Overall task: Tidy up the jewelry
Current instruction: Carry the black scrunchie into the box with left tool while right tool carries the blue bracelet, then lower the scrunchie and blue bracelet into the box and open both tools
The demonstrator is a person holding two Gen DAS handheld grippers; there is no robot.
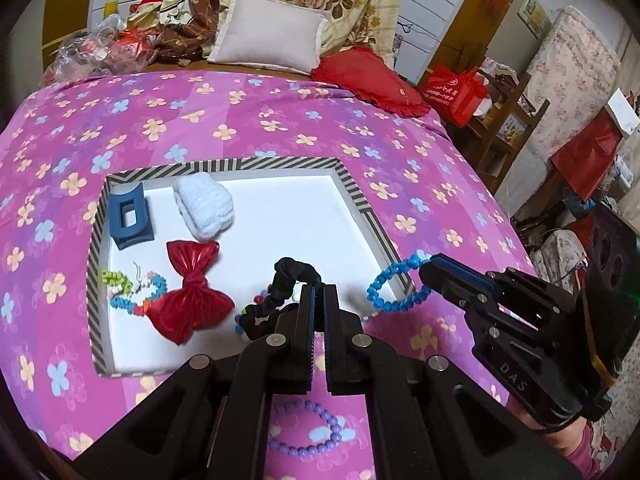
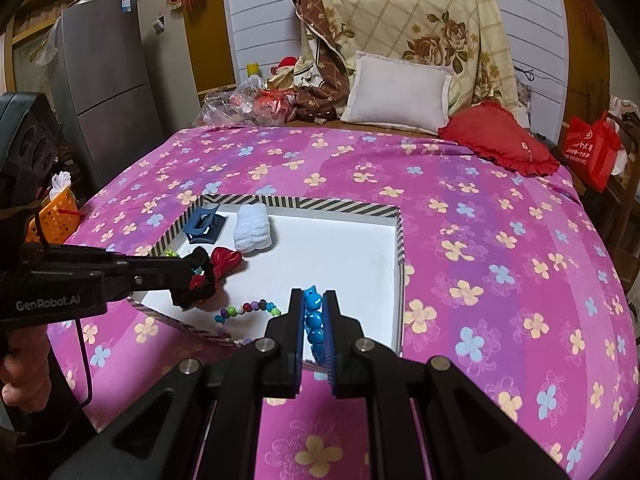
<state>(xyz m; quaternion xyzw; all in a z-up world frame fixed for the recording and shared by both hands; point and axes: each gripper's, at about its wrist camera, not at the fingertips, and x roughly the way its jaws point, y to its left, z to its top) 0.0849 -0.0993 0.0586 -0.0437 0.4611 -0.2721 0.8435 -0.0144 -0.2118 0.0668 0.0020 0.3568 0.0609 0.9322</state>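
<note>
A striped-rim white tray [image 1: 356, 194] [image 2: 396, 216] lies on the pink flowered bedspread. In it are a blue hair claw [image 1: 131, 216], a white scrunchie [image 1: 204, 204], a red bow [image 1: 192, 296], a colourful bead bracelet [image 1: 132, 288] and a multicolour bead string [image 2: 248, 310]. My left gripper [image 1: 319, 292] [image 2: 192, 266] is shut on a black scrunchie [image 1: 280, 284] over the tray's near edge. My right gripper [image 2: 313, 300] [image 1: 426, 270] is shut on a blue bead bracelet [image 1: 390, 288] [image 2: 314, 320] at the tray's near right corner.
A purple bead bracelet [image 1: 316, 432] lies on the bedspread under my left gripper. A white pillow [image 1: 268, 34], a red cushion [image 1: 368, 80] and piled bedding sit at the bed's head. An orange basket [image 2: 54, 216] and a fridge [image 2: 104, 80] stand left of the bed.
</note>
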